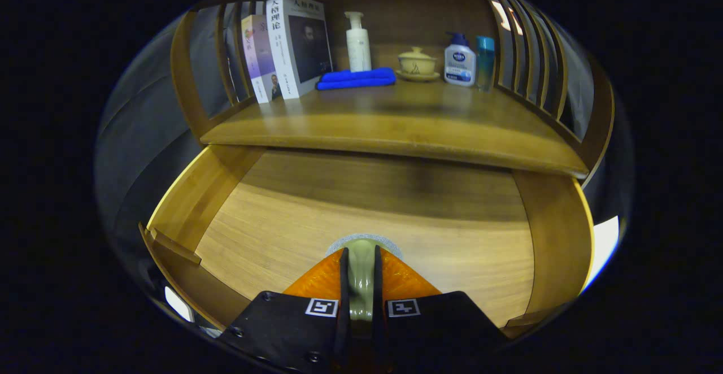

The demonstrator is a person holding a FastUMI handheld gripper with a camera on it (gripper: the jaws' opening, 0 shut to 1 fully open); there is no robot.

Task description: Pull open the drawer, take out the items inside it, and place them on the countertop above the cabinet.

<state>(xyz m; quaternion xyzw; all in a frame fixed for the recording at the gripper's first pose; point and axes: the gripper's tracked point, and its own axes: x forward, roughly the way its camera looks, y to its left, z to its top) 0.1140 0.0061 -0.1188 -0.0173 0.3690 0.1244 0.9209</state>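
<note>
Dim warm light, seemingly from above; countertop shadows the drawer; fisheye bends the sharp edges.

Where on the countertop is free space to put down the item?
The front of the countertop is bare, ahead of the blue cloth. The back row is crowded: books, bottles, lidded cup. The gripper is shut on a pale item.

1. An object is being held between the fingers of the gripper, over the open drawer.
2. On the countertop behind, books are being kept left, bottles right.
</note>
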